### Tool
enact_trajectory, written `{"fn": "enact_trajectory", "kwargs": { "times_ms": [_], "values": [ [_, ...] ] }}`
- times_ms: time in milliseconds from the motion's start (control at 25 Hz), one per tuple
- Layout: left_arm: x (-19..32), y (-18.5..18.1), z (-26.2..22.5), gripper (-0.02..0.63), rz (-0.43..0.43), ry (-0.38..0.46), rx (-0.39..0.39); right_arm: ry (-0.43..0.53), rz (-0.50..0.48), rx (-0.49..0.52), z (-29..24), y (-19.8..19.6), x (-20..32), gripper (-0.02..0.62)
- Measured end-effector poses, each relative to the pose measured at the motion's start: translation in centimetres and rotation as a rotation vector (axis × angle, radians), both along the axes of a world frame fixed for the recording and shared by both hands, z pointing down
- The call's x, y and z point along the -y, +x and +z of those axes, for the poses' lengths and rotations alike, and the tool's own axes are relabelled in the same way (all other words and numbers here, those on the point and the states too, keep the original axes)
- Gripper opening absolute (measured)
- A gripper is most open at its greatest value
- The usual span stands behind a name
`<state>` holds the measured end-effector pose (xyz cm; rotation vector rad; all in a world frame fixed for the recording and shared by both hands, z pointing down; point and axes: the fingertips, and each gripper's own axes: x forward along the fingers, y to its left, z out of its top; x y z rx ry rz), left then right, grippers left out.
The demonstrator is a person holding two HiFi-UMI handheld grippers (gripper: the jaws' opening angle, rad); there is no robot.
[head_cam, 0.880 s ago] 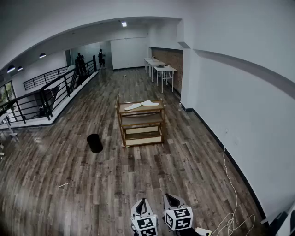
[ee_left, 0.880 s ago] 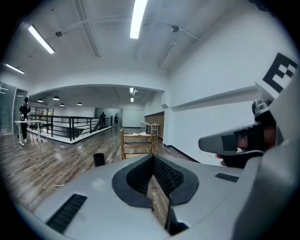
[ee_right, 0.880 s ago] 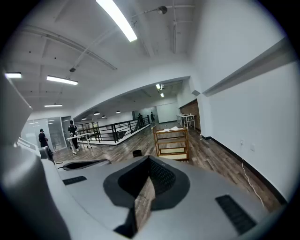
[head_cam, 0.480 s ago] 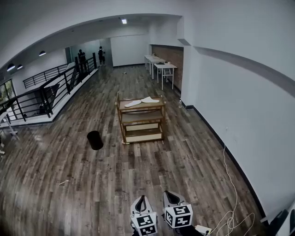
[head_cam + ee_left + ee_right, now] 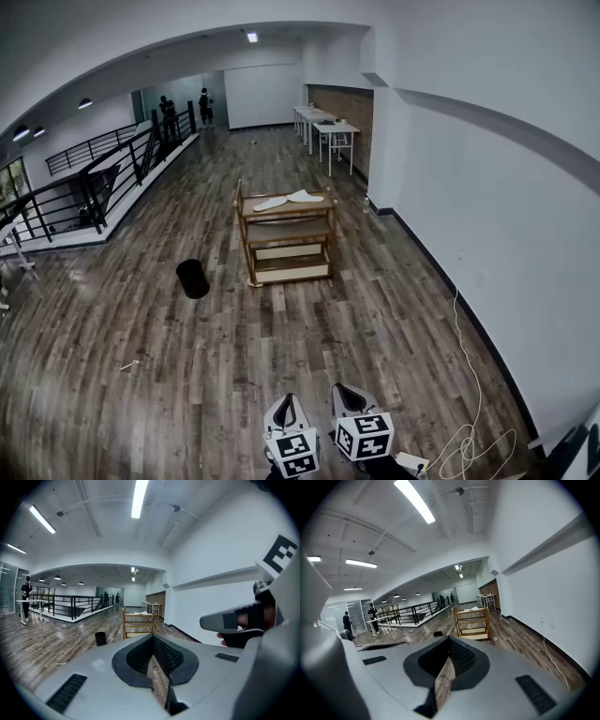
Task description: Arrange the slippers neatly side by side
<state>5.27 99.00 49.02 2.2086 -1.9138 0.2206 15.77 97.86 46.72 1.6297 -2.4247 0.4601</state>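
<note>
Two white slippers, one [image 5: 270, 203] to the left and one [image 5: 305, 196] to the right, lie at an angle to each other on the top shelf of a wooden rack [image 5: 286, 234], far ahead across the floor. My left gripper [image 5: 287, 405] and right gripper [image 5: 349, 394] hang side by side at the bottom of the head view, both shut and holding nothing. The left gripper view looks past its closed jaws [image 5: 152, 637] to the rack [image 5: 138, 623]. The right gripper view shows closed jaws [image 5: 449, 639] and the same rack [image 5: 472, 620].
A black bin [image 5: 192, 278] stands on the wood floor left of the rack. A white cable [image 5: 469, 436] trails along the right wall. A black railing [image 5: 94, 187] runs along the left, white tables [image 5: 328, 131] stand at the back, and people stand far off.
The head view has tipped a little, so the rack sits slightly higher in the picture. Both grippers stay shut and low, side by side.
</note>
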Motion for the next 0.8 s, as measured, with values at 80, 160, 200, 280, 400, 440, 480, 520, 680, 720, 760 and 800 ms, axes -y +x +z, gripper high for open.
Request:
{"fn": "enact_trajectory", "kwargs": {
  "times_ms": [80,160,200,280,400,440,480,520,680,720,760,800],
  "values": [
    [-0.3,-0.1,0.3,0.0,-0.005,-0.009,-0.002,-0.004,0.009,0.003,0.1,0.3,-0.1,-0.002],
    [-0.7,-0.4,0.7,0.0,-0.011,-0.017,-0.005,-0.008,0.016,0.007,0.3,0.4,-0.3,-0.002],
    [-0.8,-0.5,0.9,0.0,-0.014,-0.021,-0.006,-0.011,0.018,0.009,0.5,0.4,-0.3,-0.002],
    [-1.0,-1.0,1.1,0.0,-0.02,-0.028,-0.007,-0.015,0.023,0.01,0.7,0.3,-0.3,-0.002],
    [-1.3,-2.0,1.3,0.0,-0.025,-0.038,-0.006,-0.025,0.034,0.006,0.9,0.0,-0.4,-0.002],
    [-1.3,-2.4,1.5,0.0,-0.028,-0.043,-0.007,-0.029,0.038,0.006,1.1,0.0,-0.4,-0.002],
    [-1.3,-2.8,1.7,0.0,-0.032,-0.047,-0.007,-0.032,0.043,0.007,1.2,-0.1,-0.4,-0.002],
    [-1.3,-3.1,1.9,0.0,-0.036,-0.052,-0.009,-0.033,0.047,0.007,1.3,-0.1,-0.4,-0.002],
    [-1.5,-3.6,2.7,0.0,-0.043,-0.057,-0.035,-0.031,0.055,0.0,1.5,-0.7,-0.9,-0.002],
    [-1.5,-3.8,2.8,0.0,-0.041,-0.062,-0.035,-0.031,0.056,-0.003,1.6,-0.9,-0.9,-0.002],
    [-1.4,-4.0,2.9,0.0,-0.038,-0.066,-0.035,-0.031,0.058,-0.006,1.6,-1.1,-0.8,-0.002],
    [-1.2,-4.1,2.9,0.0,-0.036,-0.069,-0.038,-0.032,0.06,-0.009,1.6,-1.2,-0.6,-0.002]
  ]
}}
